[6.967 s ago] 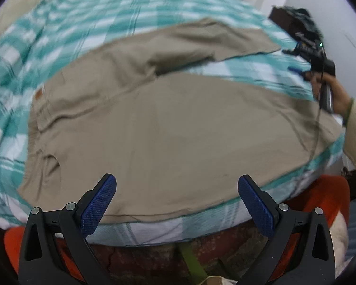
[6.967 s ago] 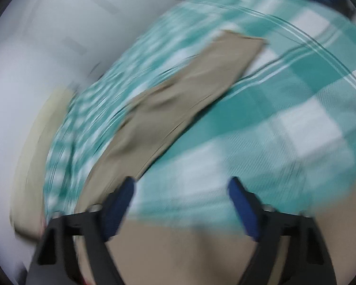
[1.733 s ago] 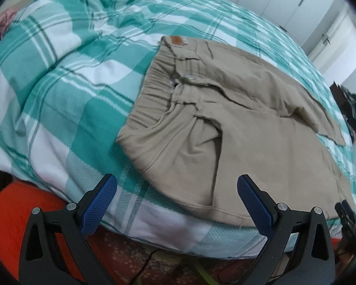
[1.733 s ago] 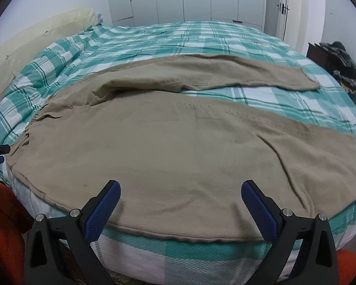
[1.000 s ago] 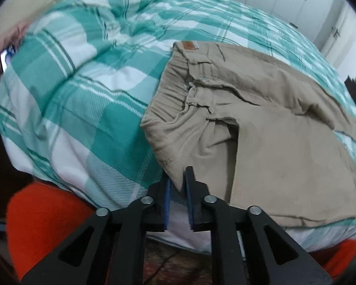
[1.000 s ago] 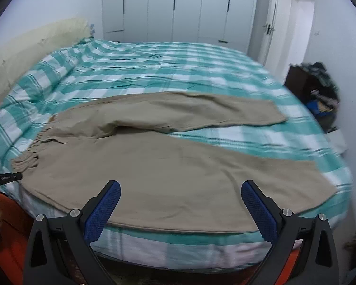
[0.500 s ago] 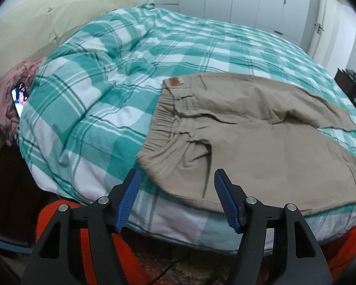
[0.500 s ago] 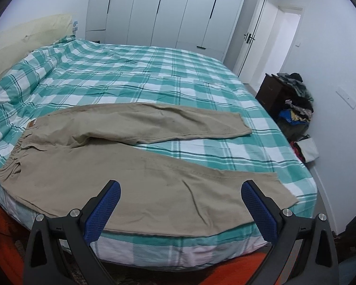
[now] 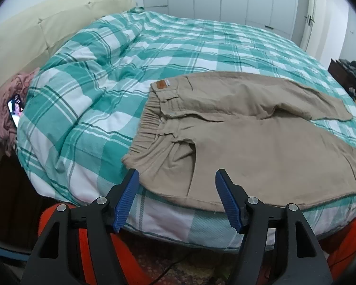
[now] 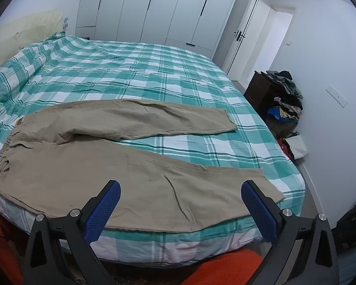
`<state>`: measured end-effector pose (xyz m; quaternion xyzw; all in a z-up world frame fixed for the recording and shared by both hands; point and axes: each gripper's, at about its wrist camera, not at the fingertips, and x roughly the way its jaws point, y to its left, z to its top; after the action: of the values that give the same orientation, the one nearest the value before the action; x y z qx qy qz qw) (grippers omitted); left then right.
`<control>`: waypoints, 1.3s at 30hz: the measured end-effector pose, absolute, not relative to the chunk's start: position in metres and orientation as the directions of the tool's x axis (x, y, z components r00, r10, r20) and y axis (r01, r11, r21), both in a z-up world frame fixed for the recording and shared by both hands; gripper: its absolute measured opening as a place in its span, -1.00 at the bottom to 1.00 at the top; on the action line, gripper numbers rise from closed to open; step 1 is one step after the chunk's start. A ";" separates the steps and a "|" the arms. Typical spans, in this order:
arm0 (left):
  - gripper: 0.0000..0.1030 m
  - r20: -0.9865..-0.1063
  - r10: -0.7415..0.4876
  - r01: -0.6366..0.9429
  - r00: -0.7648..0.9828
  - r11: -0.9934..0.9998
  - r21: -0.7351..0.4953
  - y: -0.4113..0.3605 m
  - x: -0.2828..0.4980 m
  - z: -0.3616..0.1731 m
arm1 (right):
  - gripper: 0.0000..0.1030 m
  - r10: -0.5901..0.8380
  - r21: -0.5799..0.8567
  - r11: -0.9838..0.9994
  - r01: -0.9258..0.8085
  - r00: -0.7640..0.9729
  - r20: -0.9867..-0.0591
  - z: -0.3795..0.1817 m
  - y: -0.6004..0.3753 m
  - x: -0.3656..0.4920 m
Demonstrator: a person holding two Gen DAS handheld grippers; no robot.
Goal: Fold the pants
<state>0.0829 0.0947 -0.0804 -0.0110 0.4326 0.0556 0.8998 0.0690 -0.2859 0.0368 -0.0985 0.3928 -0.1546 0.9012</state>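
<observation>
Tan pants point(image 9: 261, 142) lie spread flat on a green and white checked bed point(image 9: 135, 54), waistband at the left, legs apart in a V. In the right wrist view the pants point(image 10: 87, 166) run along the near bed edge, with the far leg's cuff point(image 10: 227, 121) and the near leg's cuff point(image 10: 268, 185) at the right. My left gripper point(image 9: 176, 187) is open and empty, just off the bed edge below the waistband corner. My right gripper point(image 10: 180, 204) is wide open and empty, held back over the near leg.
A cream headboard point(image 9: 47, 28) stands at the left, with a phone point(image 9: 15, 109) on pink cloth beside the bed. White wardrobes point(image 10: 154, 9) line the far wall. A dark cabinet piled with clothes point(image 10: 280, 95) stands at the right. Orange fabric point(image 10: 225, 270) lies below the bed edge.
My left gripper was shut at the waistband corner a second ago; it has opened and drawn back. My right gripper has pulled back and up, so the whole bed shows.
</observation>
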 end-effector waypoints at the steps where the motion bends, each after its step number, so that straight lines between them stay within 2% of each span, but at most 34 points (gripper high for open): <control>1: 0.34 -0.781 0.091 -0.109 0.618 0.994 0.030 0.094 0.083 -0.081 | 0.95 -0.359 -0.301 0.932 0.203 0.641 -0.678 0.036 -0.287 0.069; 39: 0.40 -0.812 0.096 -0.075 0.576 0.995 0.065 0.080 0.089 -0.096 | 0.95 -0.341 -0.272 0.940 0.206 0.608 -0.717 0.027 -0.296 0.076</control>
<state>0.0888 0.0805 -0.0957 0.0118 0.4578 0.0481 0.8877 0.0757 -0.2959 0.0266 -0.0813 0.4151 -0.1533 0.8931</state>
